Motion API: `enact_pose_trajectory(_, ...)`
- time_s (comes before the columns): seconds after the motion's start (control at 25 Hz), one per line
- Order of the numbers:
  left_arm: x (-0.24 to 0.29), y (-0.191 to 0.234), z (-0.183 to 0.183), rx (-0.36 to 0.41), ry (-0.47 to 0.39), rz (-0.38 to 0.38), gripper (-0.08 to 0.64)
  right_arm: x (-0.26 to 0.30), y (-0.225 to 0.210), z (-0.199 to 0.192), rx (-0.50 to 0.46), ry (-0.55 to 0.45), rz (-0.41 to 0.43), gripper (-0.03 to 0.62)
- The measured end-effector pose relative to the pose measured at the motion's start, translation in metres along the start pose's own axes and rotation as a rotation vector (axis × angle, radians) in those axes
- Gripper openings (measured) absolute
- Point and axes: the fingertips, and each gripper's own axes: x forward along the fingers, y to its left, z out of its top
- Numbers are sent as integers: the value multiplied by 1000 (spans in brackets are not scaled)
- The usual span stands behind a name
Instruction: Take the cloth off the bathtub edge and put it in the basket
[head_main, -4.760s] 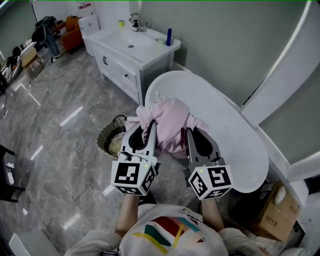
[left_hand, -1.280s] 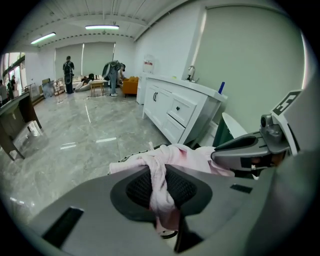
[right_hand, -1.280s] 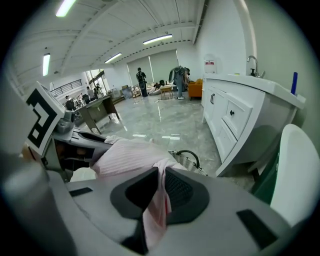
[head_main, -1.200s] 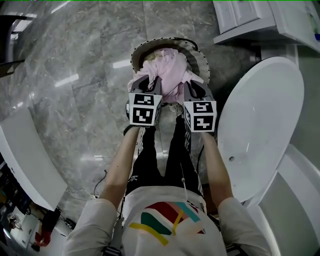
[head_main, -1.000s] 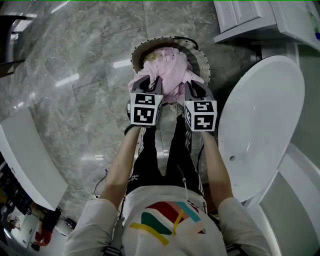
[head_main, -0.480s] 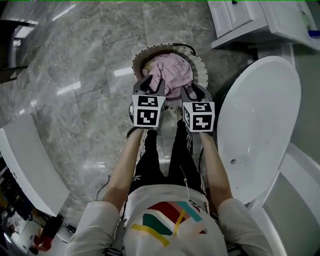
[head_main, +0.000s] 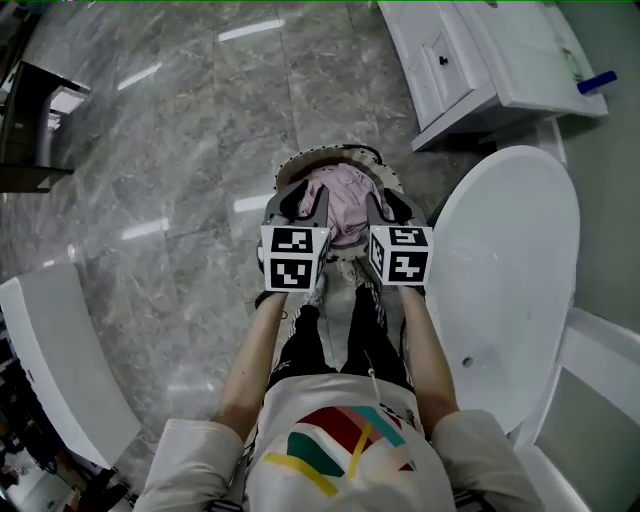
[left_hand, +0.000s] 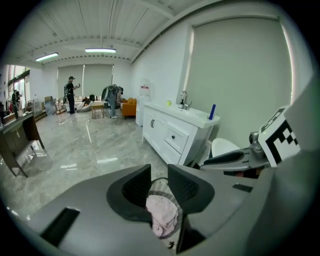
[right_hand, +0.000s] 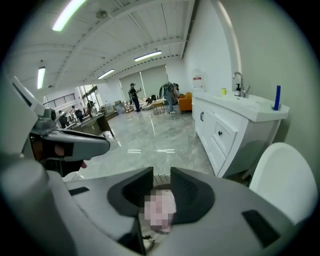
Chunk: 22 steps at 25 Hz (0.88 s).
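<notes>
The pink cloth (head_main: 345, 193) lies bunched inside the round woven basket (head_main: 293, 166) on the floor, left of the white bathtub (head_main: 500, 280). My left gripper (head_main: 303, 201) hovers above the basket's near left rim, jaws open and empty. In the left gripper view the cloth (left_hand: 162, 216) shows far below the gap of the left gripper (left_hand: 159, 176). My right gripper (head_main: 387, 204) hangs over the near right rim. Its jaws are closing, with nothing between them. In the right gripper view only the basket's contents, blurred, show below the right gripper (right_hand: 161, 181).
A white vanity (head_main: 470, 60) with a sink stands beyond the tub; a blue bottle (head_main: 596, 81) lies on it. A white slab (head_main: 50, 360) sits at the left. The person's legs (head_main: 340, 330) stand just behind the basket. Grey marble floor (head_main: 180, 150) surrounds it.
Both grippers have let go of the pink cloth and lifted off it. The cloth has sunk from a heap above the rim down into the basket.
</notes>
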Motion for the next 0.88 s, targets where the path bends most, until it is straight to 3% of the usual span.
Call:
enact_pose_trajectory(0.12, -35, -1, 52, 27, -94, 24, 73, -32, 7, 53, -10, -92, 6, 54)
enact_pose_trajectory(0.36, -102, -5, 136, 65, -293, 102, 21, -108, 30, 144, -60, -315, 26, 12)
enact_pose_trajectory(0.64, -177, -17, 155, 58, -431, 137, 21, -193, 64, 160, -100, -478, 59, 12)
enact_pose_trajectory(0.88, -184, -35, 160, 162, -491, 155, 21, -218, 57, 160, -120, -573, 21, 12)
